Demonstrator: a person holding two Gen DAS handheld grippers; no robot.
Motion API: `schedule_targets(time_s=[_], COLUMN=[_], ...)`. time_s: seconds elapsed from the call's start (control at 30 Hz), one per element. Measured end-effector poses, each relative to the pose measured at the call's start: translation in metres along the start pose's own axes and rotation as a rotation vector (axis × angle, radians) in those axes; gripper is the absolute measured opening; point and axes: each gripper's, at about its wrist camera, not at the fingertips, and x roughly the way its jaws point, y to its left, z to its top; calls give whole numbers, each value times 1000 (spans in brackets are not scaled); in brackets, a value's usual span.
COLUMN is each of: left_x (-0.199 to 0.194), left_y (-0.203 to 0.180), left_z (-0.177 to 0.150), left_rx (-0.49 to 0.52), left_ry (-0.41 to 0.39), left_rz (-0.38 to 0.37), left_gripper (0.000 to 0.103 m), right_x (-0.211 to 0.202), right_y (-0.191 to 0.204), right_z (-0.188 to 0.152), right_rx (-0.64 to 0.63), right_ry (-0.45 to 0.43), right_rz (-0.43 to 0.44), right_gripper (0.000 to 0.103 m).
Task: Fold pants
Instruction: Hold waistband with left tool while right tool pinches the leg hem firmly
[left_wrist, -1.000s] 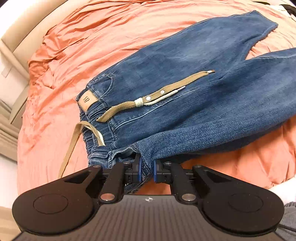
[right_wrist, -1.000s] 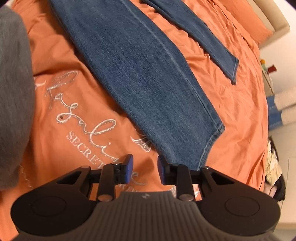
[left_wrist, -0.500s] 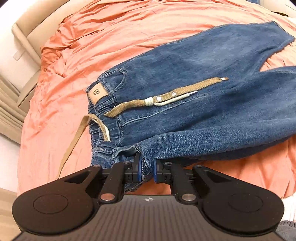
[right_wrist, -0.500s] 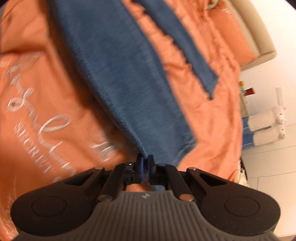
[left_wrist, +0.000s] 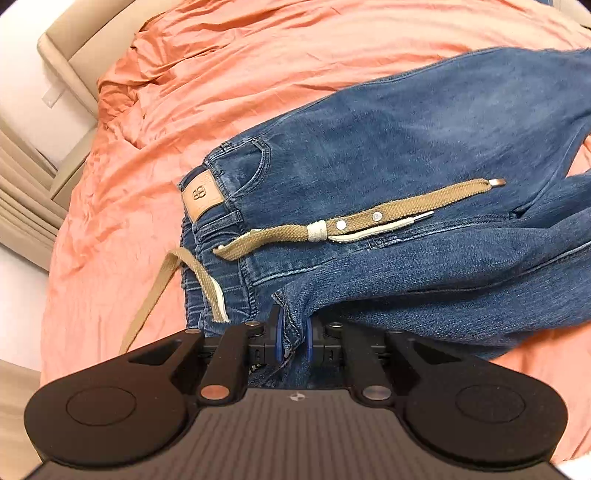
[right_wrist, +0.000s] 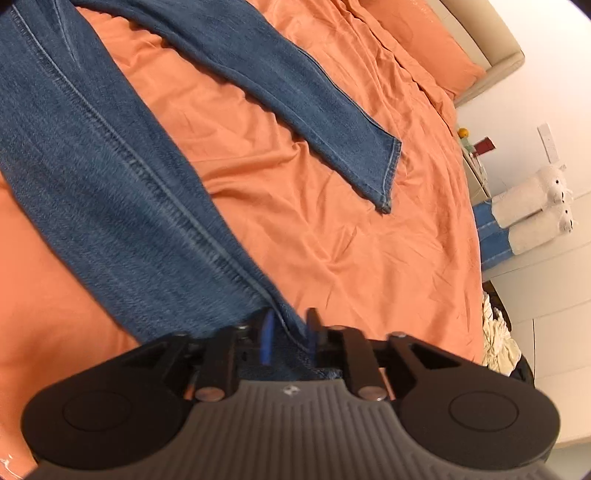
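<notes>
Jeans (left_wrist: 388, 155) on the bed (left_wrist: 240, 66): left claw (left_wrist: 294, 334) still pinches the waistband corner, and right claw (right_wrist: 287, 341) has now clamped the near leg's hem, so the lengthwise fold can probably start.

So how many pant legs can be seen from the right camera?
2. The near leg runs down into the right gripper; the far leg lies flat on the bed, its hem free.

Blue denim jeans (left_wrist: 388, 147) with a tan drawstring (left_wrist: 369, 218) and tan waistband patch (left_wrist: 202, 194) lie on a plain orange bedsheet (right_wrist: 332, 229); the gripper pads (left_wrist: 279, 334) are blue.
</notes>
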Motion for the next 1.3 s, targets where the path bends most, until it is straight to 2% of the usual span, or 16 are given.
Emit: schedule_targets(time_s=[0.1, 0.17, 0.27, 0.33, 0.47, 0.63, 0.73, 0.77, 0.8, 0.9, 1.0, 1.03, 1.07, 1.1, 1.3], left_x=[1, 3, 8, 10, 12, 13, 15, 15, 16, 17, 19, 19, 19, 19, 18], left_y=[1, -1, -1, -1, -1, 1, 0, 0, 0, 1, -1, -2, -3, -4, -5], left_z=[2, 3, 6, 7, 7, 6, 4, 4, 4, 4, 3, 3, 2, 1, -2], left_rx=[10, 23, 20, 18, 19, 10, 23, 25, 24, 23, 33, 36, 37, 38, 39], left_ry=[17, 24, 36, 40, 46, 51, 56, 58, 59, 56, 50, 48, 45, 41, 40], left_rz=[-9, -10, -17, -20, -22, -33, -36, -37, -39, -40, -33, -29, -24, -19, -9], left_gripper=[13, 13, 13, 13, 13, 13, 13, 13, 13, 13, 13, 13, 13, 13, 13], right_x=[-10, -17, -22, -18, 8, 38, 43, 42, 40, 30, 19, 17, 17, 18, 39], right_y=[-8, -9, 0, 9, 4, 3, 8, 9, 11, 15, 9, 7, 6, 5, 5], right_z=[-1, -6, -9, -8, 2, 13, 15, 13, 11, 3, 3, 4, 5, 8, 28], right_rx=[-85, -181, -344, -447, -535, -572, -578, -587, -591, -598, -549, -542, -543, -551, -607], right_ry=[-17, -6, 2, 4, 77, 150, 169, 171, 174, 157, 126, 113, 107, 106, 148], right_rz=[6, 10, 61, 78, 156, 273, 320, 330, 332, 304, 272, 263, 251, 249, 318], right_gripper=[25, 27, 34, 35, 34, 32, 12, 2, 0, 0, 2, 7, 19, 22, 26])
